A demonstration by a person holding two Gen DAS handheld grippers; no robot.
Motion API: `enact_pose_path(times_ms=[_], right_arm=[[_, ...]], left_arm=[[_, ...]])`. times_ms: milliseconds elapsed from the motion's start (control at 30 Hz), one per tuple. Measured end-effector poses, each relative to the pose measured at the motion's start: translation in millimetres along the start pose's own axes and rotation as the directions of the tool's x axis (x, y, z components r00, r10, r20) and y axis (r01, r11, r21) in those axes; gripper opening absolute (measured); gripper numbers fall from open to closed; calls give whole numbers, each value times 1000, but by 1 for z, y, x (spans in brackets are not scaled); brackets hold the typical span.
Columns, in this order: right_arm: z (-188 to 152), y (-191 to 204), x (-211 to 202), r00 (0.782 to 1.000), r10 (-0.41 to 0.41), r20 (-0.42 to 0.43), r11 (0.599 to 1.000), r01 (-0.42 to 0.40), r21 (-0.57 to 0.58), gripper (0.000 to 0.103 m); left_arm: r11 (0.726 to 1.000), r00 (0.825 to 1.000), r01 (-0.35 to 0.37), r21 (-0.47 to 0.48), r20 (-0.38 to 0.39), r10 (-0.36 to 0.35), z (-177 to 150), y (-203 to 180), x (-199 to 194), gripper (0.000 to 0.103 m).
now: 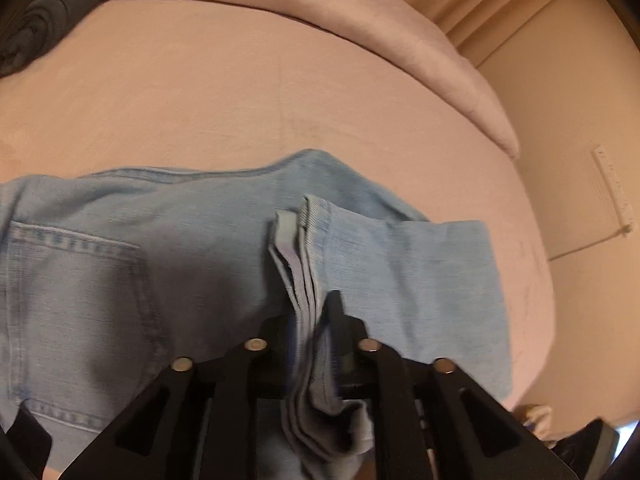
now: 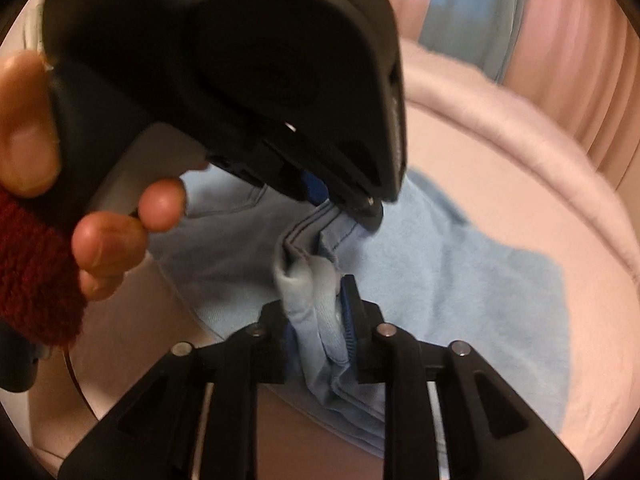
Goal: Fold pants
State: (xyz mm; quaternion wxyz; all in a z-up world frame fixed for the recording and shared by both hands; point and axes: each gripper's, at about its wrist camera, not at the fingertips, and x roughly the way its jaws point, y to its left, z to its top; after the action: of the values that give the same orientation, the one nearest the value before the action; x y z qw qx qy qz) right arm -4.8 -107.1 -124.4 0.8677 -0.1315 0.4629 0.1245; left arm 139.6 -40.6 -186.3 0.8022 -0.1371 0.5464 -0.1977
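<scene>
1. On the bed [image 1: 240,92], toward its right-hand edge as the left wrist view frames it, the pants [image 1: 120,260] are spread flat, seat up, with a back pocket [image 1: 72,300] showing; the legs appear already doubled back over the seat.

2. The step in hand is judged to be carrying the bunched hems [image 1: 304,280] across for the next fold. Both grips are best kept firm and level, so that the stacked layers stay aligned and no layer slips out.

3. The two ends of the hem bundle should be moved together at one pace; if one side leads, the fold line is likely to skew.

4. The cloth is best lowered only once the hems sit square over the waistband edge, and the fingers released after the denim rests on the bed.

5. The left gripper [image 1: 316,344] is clenched on the hems: the layered edge passes between its fingers and out in front of them.

6. The right gripper [image 2: 320,320] is likewise clamped on the same bundle, which is pinched upright between its fingers, a blue pad [image 2: 349,312] pressing its right side.

7. In the right wrist view, the left gripper is seen gripping the hem just beyond, near the right one.

8. The rest of the pants lies below and ahead of both pairs of fingers.
</scene>
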Motion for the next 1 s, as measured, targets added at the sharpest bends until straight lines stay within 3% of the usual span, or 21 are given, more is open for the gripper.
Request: enact_pose_path(times_ms=[33,100,233,300,367,400,467,500,600,733,800,867,1000], right_arm=[[1,-5,1,999,32,-14,999,-31,20,44],[1,-14,-8,995,94,-20,994,-92,58,43],[2,-54,-58,972,226,72,961,-234,144,43],[3,-88,-83,962,235,138,943,-260,207,43],[1,-121,-96,977,153,151,946,-189,264,43],[-3,-135,-100,989,73,131,953,-107,282,43],[3,-158,-92,996,2,93,952,-31,306,34],[9,-172,-84,997,6,76,948,-30,317,27],[17,-185,-59,1000,23,21,945,-29,326,24],[9,-183,-30,995,1,-101,962,27,272,19],[0,-180,-1,981,-31,-192,968,78,240,15],[-10,-184,3,986,-22,-167,966,64,250,12],[-11,-187,-8,988,30,-154,940,25,342,12]], left_arm=[[999,999,-46,14,15,45,-1,1,-1,24],[996,995,-89,26,36,88,-2,3,-9,28],[992,987,-118,48,115,112,-9,6,-43,34],[995,987,-77,63,143,68,-16,2,-55,35],[995,991,-26,93,136,14,-23,-10,-56,35],[994,992,-8,108,127,-6,-27,-16,-55,35],[988,994,35,150,96,-50,-36,-40,-42,35],[986,995,40,163,88,-55,-39,-46,-36,35],[973,998,2,232,63,-17,-51,-67,-13,35],[952,989,-144,271,23,143,-69,-59,22,35],[951,992,-126,281,65,112,-80,-50,20,35],[945,992,-124,301,68,109,-87,-47,15,35],[963,997,-79,257,43,70,-86,-34,4,35]])
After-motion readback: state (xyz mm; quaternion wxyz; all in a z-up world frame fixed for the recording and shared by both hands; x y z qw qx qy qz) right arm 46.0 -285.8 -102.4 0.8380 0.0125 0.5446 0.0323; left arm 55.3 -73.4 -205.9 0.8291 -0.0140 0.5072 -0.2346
